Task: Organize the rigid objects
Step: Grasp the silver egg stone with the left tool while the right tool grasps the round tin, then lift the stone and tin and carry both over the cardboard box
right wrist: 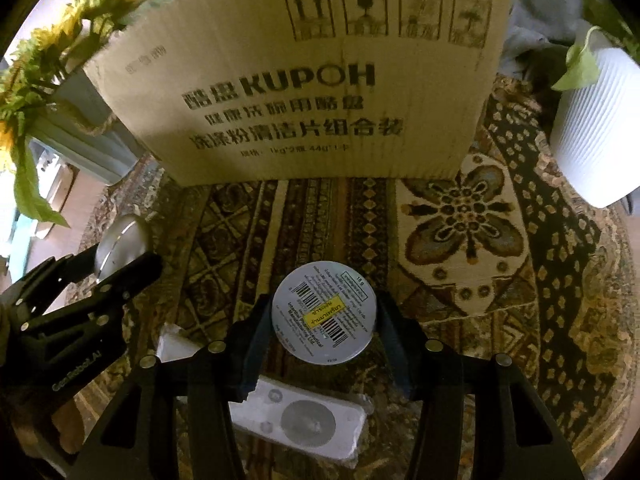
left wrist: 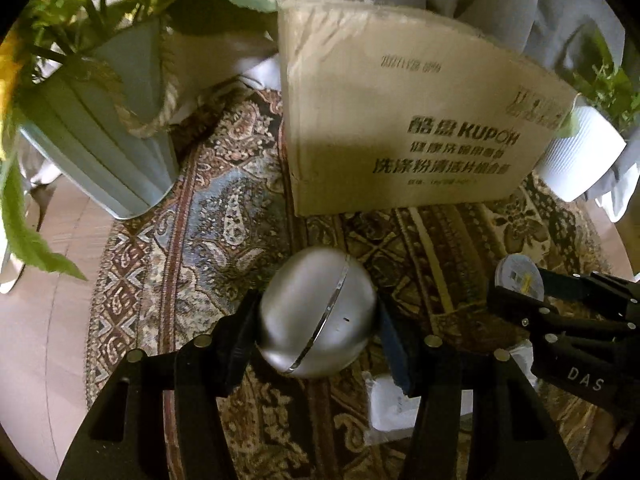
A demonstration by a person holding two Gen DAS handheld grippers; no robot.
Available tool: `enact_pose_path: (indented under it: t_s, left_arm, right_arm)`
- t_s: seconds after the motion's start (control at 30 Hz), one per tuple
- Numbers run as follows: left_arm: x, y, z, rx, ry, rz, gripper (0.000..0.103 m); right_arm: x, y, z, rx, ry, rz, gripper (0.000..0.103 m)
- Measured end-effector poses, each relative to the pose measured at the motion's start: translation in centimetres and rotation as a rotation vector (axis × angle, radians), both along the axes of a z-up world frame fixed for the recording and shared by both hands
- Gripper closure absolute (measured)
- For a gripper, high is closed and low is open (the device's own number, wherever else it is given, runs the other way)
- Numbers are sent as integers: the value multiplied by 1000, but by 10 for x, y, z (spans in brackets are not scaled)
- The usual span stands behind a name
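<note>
My left gripper [left wrist: 318,322] is shut on a round silver metal case [left wrist: 318,314] with a seam across it, held above the patterned rug. My right gripper [right wrist: 322,314] is shut on a small round tin [right wrist: 324,312] with a barcode label and a yellow strip. The tin also shows in the left wrist view [left wrist: 519,278], and the silver case in the right wrist view [right wrist: 118,248]. A cardboard box printed KUPOH [right wrist: 300,80] stands just ahead of both grippers, also in the left wrist view [left wrist: 404,120]. A white remote [right wrist: 300,424] in plastic wrap lies on the rug below the right gripper.
A round patterned rug [right wrist: 460,216] covers the tabletop. A pale blue vase with sunflowers [left wrist: 104,136] stands left of the box. A white ribbed pot with a green plant [right wrist: 592,136] stands to its right. A white wrapped object [left wrist: 394,404] lies under the left gripper.
</note>
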State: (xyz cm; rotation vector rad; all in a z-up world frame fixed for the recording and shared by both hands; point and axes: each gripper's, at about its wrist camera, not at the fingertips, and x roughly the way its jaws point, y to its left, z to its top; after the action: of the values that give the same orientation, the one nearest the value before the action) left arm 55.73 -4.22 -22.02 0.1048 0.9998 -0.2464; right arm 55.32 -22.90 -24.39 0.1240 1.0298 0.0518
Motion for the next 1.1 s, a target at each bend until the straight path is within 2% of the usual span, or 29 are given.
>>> enact_pose_path:
  t_s: [0.27, 0.7, 1.1]
  left_arm:
    - [-15, 1, 28, -27, -46, 22, 47]
    - [-40, -7, 88, -25, -194, 10, 47]
    - [-50, -16, 147, -50, -343, -23, 47]
  right_arm:
    - [-23, -7, 34, -4, -85, 5, 50]
    - [-45, 3, 82, 1, -225, 11, 50]
    - [-72, -5, 139, -3, -398, 13, 50]
